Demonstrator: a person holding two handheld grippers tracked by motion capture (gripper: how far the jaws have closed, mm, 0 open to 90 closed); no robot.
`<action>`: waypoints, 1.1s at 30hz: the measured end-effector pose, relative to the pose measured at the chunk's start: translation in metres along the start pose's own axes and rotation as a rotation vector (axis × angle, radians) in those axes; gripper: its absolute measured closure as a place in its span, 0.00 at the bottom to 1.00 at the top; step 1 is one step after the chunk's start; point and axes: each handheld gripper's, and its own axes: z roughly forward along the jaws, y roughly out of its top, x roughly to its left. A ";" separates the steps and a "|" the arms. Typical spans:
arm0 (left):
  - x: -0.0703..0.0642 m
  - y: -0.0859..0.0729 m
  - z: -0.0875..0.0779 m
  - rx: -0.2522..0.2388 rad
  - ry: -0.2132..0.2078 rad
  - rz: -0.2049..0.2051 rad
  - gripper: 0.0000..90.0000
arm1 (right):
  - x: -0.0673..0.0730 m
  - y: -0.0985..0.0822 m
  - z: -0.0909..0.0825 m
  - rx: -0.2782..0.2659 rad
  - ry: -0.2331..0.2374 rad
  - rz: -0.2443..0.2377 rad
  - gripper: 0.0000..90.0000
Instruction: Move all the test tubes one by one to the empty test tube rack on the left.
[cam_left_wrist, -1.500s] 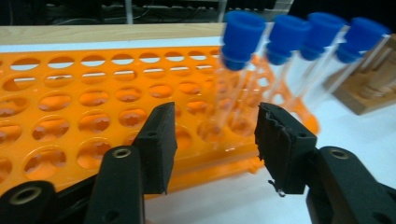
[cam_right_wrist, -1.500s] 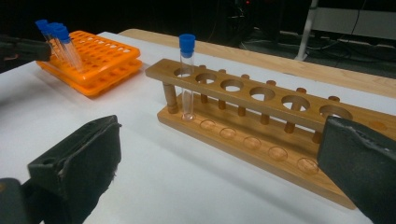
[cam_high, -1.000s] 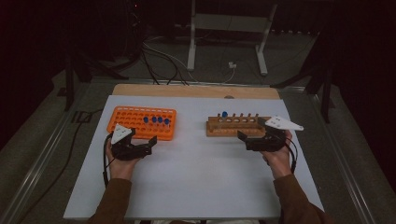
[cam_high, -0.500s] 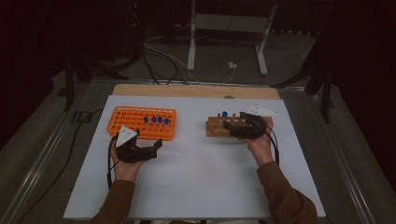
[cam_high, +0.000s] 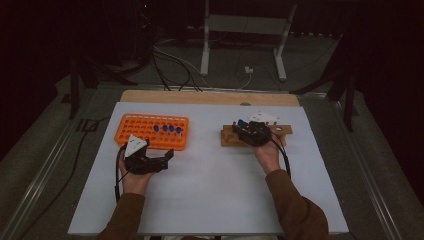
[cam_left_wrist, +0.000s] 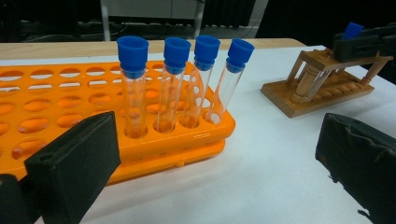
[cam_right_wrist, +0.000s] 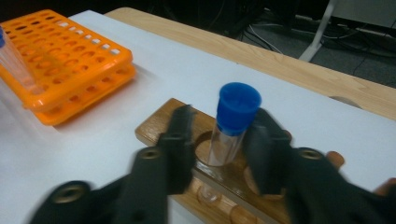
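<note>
A clear test tube with a blue cap (cam_right_wrist: 233, 126) stands upright in the wooden rack (cam_right_wrist: 159, 126) at the table's right. My right gripper (cam_right_wrist: 222, 140) straddles it, and its jaws have just been closing. A gap still shows beside the left pad, while the right pad is close to the cap; the picture is blurred. From above, the right gripper (cam_high: 246, 131) lies over the wooden rack (cam_high: 227, 139). My left gripper (cam_high: 167, 159) rests open and empty in front of the orange rack (cam_high: 145, 131), which holds several blue-capped tubes (cam_left_wrist: 182, 84).
The white mat (cam_high: 210, 190) covers the table, with a wooden strip (cam_high: 200, 97) along its far edge. A cable trails from each gripper. Dark floor, cables and a metal stand (cam_high: 240, 30) lie beyond the table.
My right gripper has moved left along the wooden rack and sunk to the capped tube, jaws narrowing around it. The left gripper has stayed put.
</note>
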 end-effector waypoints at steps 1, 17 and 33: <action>0.000 0.000 0.000 0.000 -0.001 0.000 0.01 | 0.001 0.000 0.000 -0.001 0.006 -0.002 0.78; -0.002 0.000 0.001 0.004 0.002 0.006 0.01 | 0.005 0.001 -0.002 -0.024 -0.012 -0.009 0.85; -0.007 0.003 0.002 0.011 -0.012 0.026 0.01 | -0.001 0.022 -0.034 -0.116 -0.007 0.014 0.85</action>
